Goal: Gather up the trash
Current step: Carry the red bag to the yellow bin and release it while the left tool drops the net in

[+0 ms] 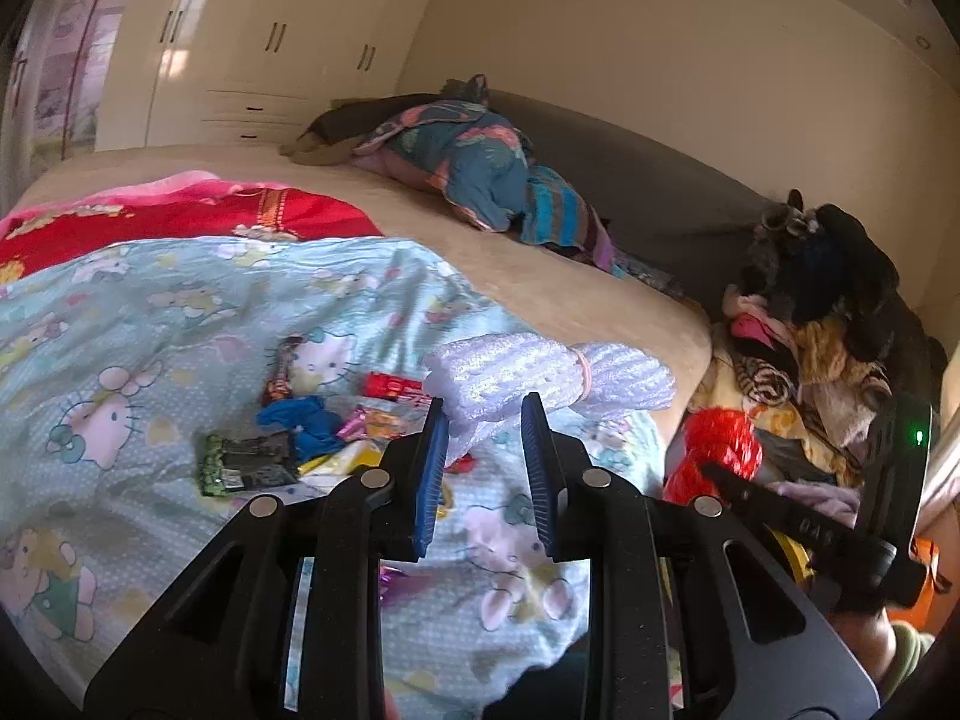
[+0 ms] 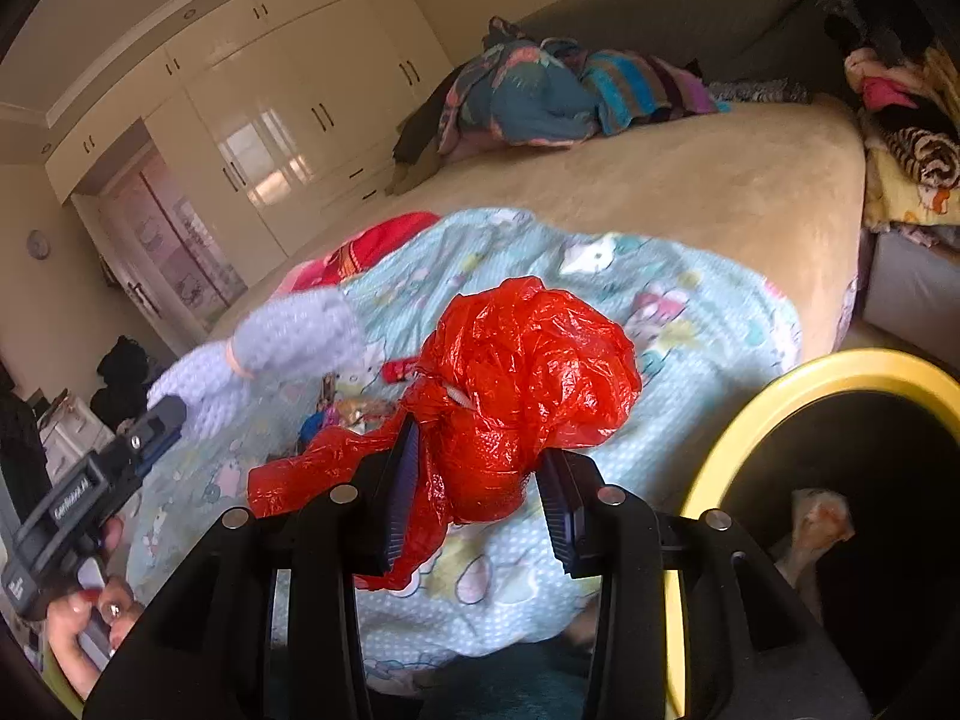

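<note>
Left gripper (image 1: 485, 414): a white foam netting bundle (image 1: 540, 378), banded with a pink elastic, is being gripped between the blue pads and held up above the bed.
Right gripper (image 2: 477, 450): a crumpled red plastic bag (image 2: 528, 384) is being clamped between the jaws and held off the blanket.
Bin (image 2: 780, 408): a yellow-rimmed bin with a dark interior is being seen just right of the right gripper; a pale scrap is lying inside.
Remaining trash (image 1: 312, 426): wrappers (red, blue, green-black, yellow) are being left in a loose cluster on the light-blue cartoon-cat blanket (image 1: 150, 324).
Bed (image 1: 540, 264): a beige sheet is being partly covered by the blanket; bundled clothes are lying at the far side.
</note>
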Available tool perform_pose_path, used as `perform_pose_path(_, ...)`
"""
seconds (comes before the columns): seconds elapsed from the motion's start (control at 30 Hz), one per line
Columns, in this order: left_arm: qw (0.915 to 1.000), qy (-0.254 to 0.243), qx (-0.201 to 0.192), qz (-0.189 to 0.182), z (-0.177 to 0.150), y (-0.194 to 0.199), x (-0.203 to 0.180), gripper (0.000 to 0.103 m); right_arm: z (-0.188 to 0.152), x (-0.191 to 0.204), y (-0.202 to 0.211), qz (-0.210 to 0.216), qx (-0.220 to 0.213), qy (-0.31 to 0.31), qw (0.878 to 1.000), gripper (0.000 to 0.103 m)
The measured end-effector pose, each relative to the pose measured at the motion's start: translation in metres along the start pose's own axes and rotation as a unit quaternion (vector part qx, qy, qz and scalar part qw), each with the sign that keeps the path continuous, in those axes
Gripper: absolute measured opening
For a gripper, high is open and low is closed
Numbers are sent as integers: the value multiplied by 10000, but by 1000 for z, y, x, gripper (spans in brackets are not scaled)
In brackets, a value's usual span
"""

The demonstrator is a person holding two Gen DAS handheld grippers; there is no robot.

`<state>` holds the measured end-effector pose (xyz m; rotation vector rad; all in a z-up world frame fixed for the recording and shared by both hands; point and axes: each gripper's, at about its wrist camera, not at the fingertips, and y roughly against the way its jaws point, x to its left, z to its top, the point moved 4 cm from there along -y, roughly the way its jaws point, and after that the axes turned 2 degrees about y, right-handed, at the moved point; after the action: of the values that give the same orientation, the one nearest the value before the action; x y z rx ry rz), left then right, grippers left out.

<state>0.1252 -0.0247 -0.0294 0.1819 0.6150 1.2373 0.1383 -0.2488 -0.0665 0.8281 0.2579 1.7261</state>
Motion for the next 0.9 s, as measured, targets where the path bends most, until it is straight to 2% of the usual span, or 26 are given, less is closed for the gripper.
perform_pose_path(0.53, 9982, -516, 156, -263, -13, 0, -47, 19, 11, -37, 45, -425, -183, 328, 9984, 35)
perform_pose_path(0.9, 9954, -834, 249, -411, -23, -1, -76, 19, 10, -68, 71, -662, -259, 170, 9973, 35)
